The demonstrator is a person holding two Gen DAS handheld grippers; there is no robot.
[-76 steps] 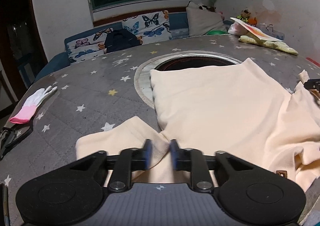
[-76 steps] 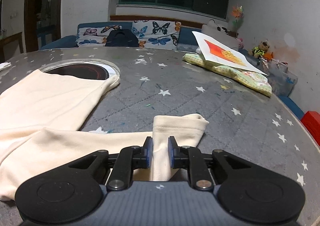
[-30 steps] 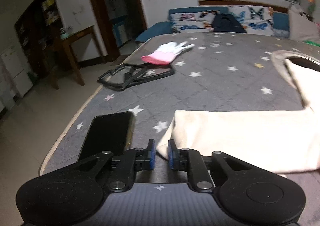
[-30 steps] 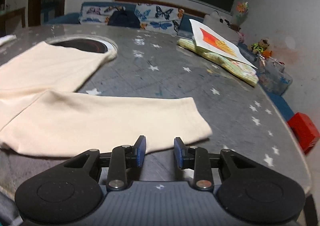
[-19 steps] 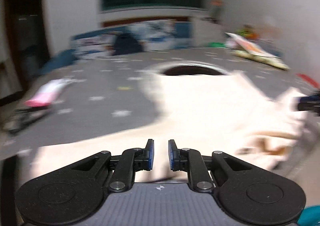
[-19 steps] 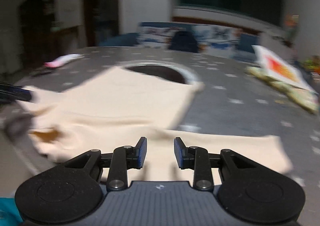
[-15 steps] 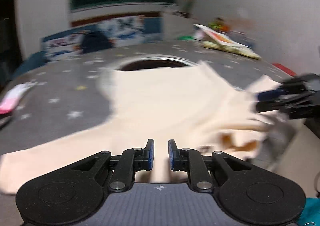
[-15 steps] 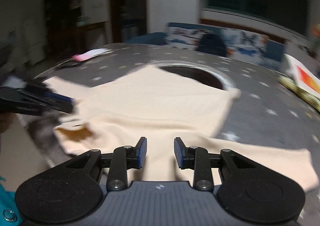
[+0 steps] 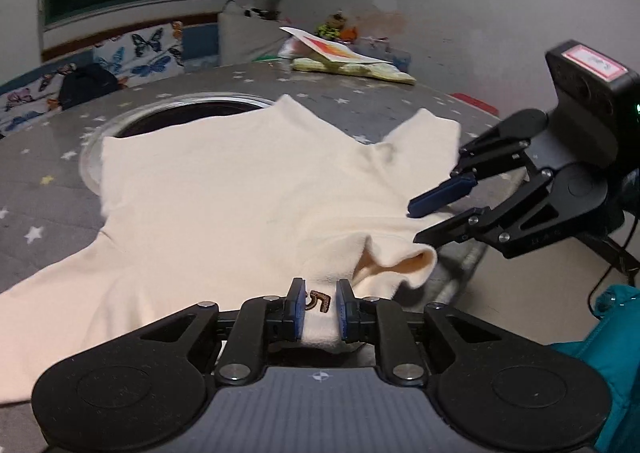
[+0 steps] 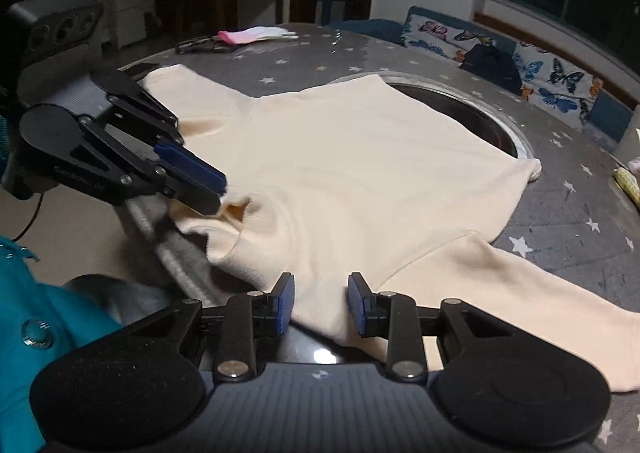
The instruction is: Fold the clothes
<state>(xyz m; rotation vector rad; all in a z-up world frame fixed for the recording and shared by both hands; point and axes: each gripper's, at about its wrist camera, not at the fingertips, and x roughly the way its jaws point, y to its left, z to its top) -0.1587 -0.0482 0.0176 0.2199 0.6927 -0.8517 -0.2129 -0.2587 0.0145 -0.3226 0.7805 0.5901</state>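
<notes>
Cream sweater [image 9: 240,189] spread flat across the grey star-print table [image 9: 40,173], body partly covering the round dark opening [image 9: 180,119] at the table's middle, one sleeve trailing toward the near left in the left wrist view, the other [image 10: 520,293] running out to the right in the right wrist view. Neckline [image 9: 400,261] rumpled and lifted at the table's near edge, collar gaping to show a darker inner side. Left gripper [image 9: 320,309] closed most of the way on a fold of the collar, blue pads pressed against both sides of the fabric, a small brown label [image 9: 318,301] sitting between them. Right gripper [image 10: 320,303] with jaws spread apart, straddling the sweater's near edge by the shoulder, nothing clamped; pads [image 10: 286,301] close to the cloth, contact not clear. Each gripper visible in the other's camera, both at the collar end, near one another. Farther out: pink-cuffed white glove [image 10: 256,35] on the far side of the table, an orange-printed card [image 9: 332,49] lying on a yellow-green cloth [image 9: 352,69], a butterfly-patterned sofa [image 9: 152,53] with a dark bag [image 9: 86,83] beyond the table, teal sleeve [image 10: 24,317] at the lower edge.
</notes>
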